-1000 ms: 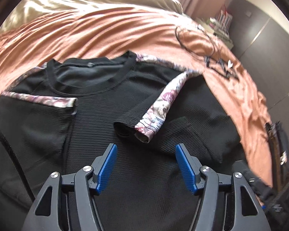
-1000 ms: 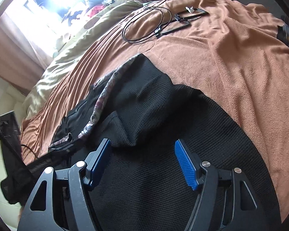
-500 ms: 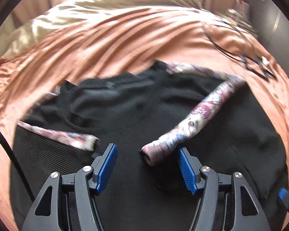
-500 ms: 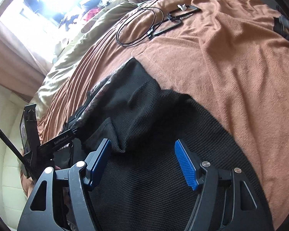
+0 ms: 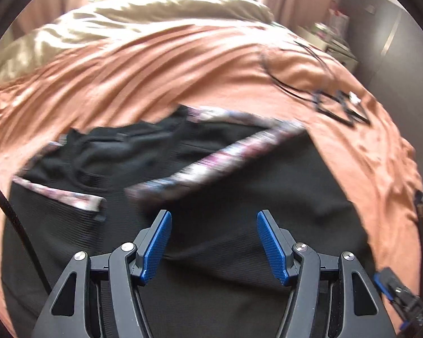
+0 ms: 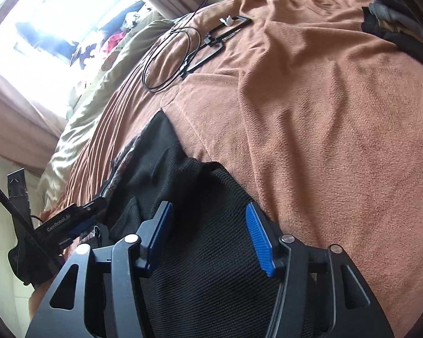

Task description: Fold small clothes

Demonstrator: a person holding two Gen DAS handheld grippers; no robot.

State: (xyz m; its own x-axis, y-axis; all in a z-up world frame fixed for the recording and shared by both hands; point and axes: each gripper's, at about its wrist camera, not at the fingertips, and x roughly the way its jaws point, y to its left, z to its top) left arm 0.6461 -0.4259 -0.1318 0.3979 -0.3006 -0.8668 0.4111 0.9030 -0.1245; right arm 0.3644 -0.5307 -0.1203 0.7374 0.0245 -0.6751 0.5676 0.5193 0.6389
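A black ribbed top (image 5: pixel 211 197) with floral-trimmed sleeves lies flat on an orange bedspread (image 5: pixel 143 64). Its right sleeve (image 5: pixel 211 160) is folded in across the chest; the left sleeve trim (image 5: pixel 62 194) lies at the left. My left gripper (image 5: pixel 214 233) is open and empty, over the top's lower body. My right gripper (image 6: pixel 206 228) is open and empty, over the top's (image 6: pixel 206 267) right edge, by the bedspread (image 6: pixel 310 118). The left gripper's body (image 6: pixel 62 222) shows at the left of the right wrist view.
A coiled black cable (image 6: pixel 169 56) and a black frame (image 6: pixel 220 39) lie on the far right of the bed. A beige duvet (image 5: pixel 127 19) is bunched at the head. Dark clothes (image 6: pixel 403 25) sit at the bed's right edge. A nightstand (image 5: pixel 332 36) stands beyond.
The left gripper has pulled back from the folded sleeve's cuff, which now lies farther ahead. The right gripper has shifted toward the top's right edge. Both stayed open.
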